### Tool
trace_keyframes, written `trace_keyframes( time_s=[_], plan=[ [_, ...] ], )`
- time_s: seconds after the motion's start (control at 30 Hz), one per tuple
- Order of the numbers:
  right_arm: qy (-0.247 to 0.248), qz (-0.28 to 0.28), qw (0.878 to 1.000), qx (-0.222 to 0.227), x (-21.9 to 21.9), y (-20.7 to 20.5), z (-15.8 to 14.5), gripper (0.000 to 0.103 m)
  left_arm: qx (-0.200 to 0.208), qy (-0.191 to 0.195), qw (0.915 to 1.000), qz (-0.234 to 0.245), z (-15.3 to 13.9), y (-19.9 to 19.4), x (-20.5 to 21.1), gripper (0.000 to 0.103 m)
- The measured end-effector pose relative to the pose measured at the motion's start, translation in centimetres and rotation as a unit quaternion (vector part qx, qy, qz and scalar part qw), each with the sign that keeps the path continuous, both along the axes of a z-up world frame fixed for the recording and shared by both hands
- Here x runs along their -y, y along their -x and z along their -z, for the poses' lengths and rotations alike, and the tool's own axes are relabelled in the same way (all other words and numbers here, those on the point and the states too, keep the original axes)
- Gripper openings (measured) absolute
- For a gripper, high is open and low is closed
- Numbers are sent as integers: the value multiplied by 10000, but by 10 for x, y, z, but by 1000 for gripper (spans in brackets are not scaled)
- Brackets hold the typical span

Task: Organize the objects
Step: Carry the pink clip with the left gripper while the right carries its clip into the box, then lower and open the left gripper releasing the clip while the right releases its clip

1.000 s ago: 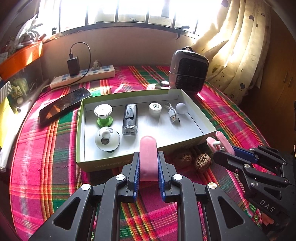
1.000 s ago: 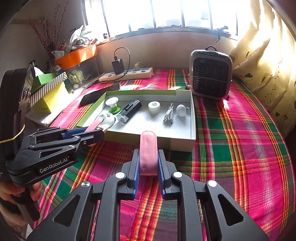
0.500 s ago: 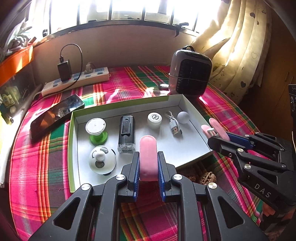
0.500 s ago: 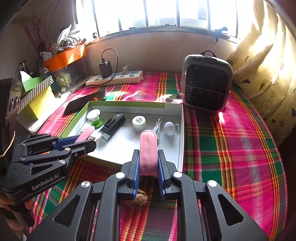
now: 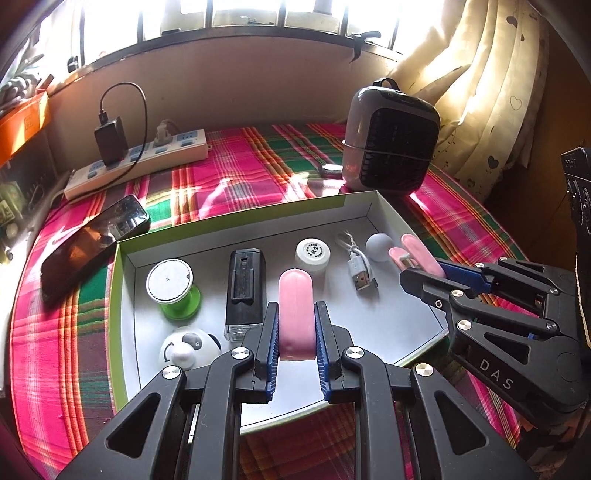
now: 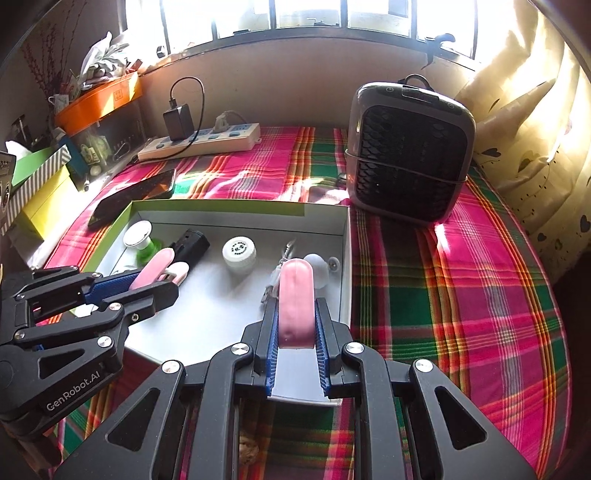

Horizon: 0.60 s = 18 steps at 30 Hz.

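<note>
Placement step: my left hand-held gripper [image 5: 295,332] is clamped on the left pink clip [image 5: 295,306], and my right hand-held gripper [image 6: 295,332] on the right pink clip [image 6: 295,302]. Both hover over the box [image 5: 258,218] at the desk's near edge. Next, I judge: lower onto bare box floor, then release.

I see a barred window [image 5: 258,14] at twelve o'clock pouring sun onto the plaid tablecloth [image 5: 251,166]; a cream heart-print curtain [image 5: 491,92] hangs at two o'clock, beige wall [image 5: 229,92] below the sill.
</note>
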State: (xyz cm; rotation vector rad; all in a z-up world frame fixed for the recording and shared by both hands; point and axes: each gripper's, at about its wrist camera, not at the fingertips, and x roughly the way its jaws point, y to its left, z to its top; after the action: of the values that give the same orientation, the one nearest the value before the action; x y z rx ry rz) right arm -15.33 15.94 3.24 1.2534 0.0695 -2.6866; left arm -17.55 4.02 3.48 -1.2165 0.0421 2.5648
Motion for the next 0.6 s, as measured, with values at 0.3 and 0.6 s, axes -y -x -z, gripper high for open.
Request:
trace_keyframes(
  time_s=[0.3, 0.6],
  plan=[
    [-28, -28, 9999, 126, 2, 11, 12, 19, 86, 102, 9999, 11, 11, 13, -4, 16],
    [-58, -112, 9998, 155, 7, 7, 12, 19, 153, 99, 9998, -32, 16, 17, -3, 16]
  ],
)
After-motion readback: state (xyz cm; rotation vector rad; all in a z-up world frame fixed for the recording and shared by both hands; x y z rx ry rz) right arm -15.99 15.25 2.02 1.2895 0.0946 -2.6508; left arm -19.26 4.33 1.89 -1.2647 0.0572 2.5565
